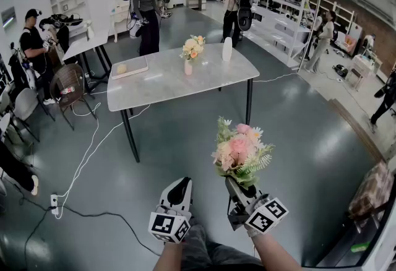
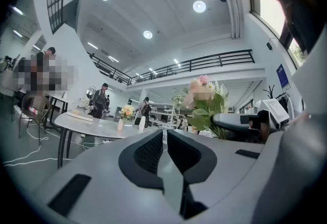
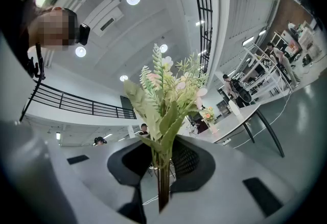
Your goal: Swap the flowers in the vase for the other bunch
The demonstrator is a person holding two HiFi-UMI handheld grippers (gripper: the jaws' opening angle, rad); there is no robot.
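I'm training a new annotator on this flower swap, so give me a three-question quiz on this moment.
1. True or false: the right hand-held gripper is closed on the stems of the pink-and-white flower bunch.
2. What does the shut left hand-held gripper hold? A) a vase B) nothing C) a bottle
3. Where does the small white vase with the yellow-and-orange flowers stand?
Key: 1 true; 2 B; 3 on the grey-topped table, ahead of the person.
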